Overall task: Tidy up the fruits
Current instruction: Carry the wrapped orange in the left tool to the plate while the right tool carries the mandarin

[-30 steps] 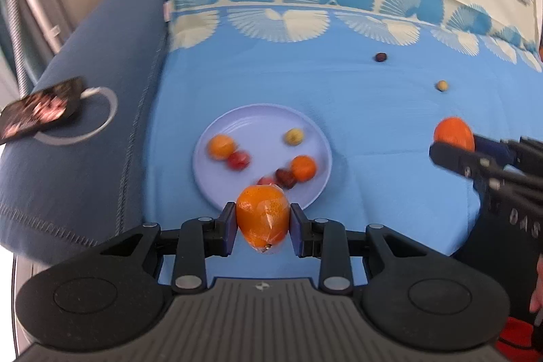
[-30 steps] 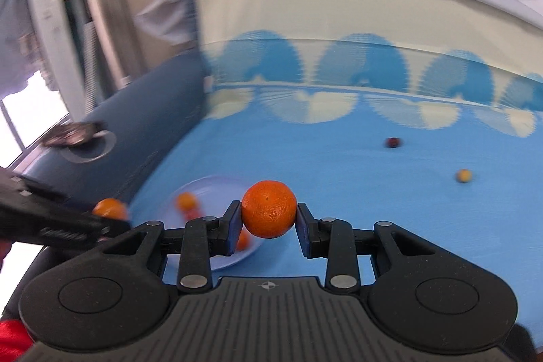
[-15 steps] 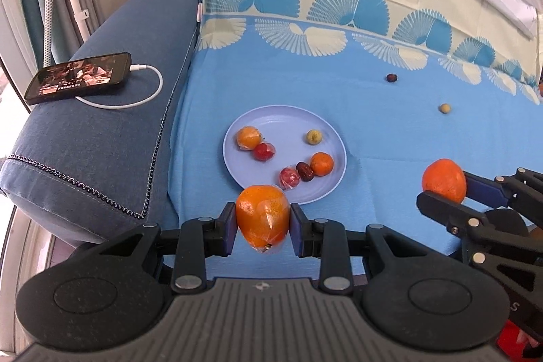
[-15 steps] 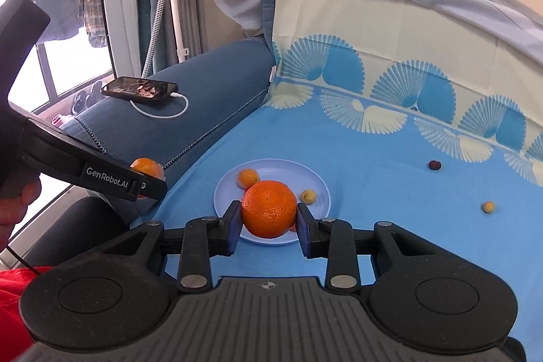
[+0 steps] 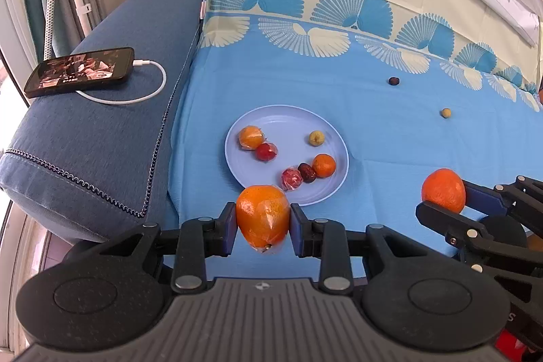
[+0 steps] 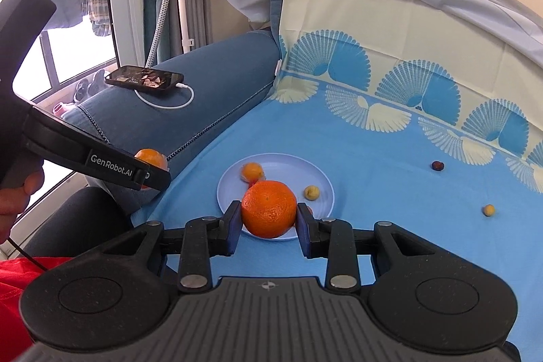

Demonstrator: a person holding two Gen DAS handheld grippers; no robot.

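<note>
My left gripper is shut on a plastic-wrapped orange fruit, held just above the near rim of the pale blue plate. Several small fruits lie on that plate, among them a wrapped orange one, a yellow one and a dark date. My right gripper is shut on a round orange, in front of the plate. In the left wrist view that orange hangs to the right of the plate. The left gripper's fruit shows at the left of the right wrist view.
A dark fruit and a small yellow fruit lie loose on the blue sheet at the far right. A phone on a white cable rests on the blue sofa armrest, left of the plate. A hand holds the left gripper's handle.
Both views swung and steadied: the plate now sits nearer the middle and the phone on the armrest is in full sight. Both grippers kept hold of their fruits.
</note>
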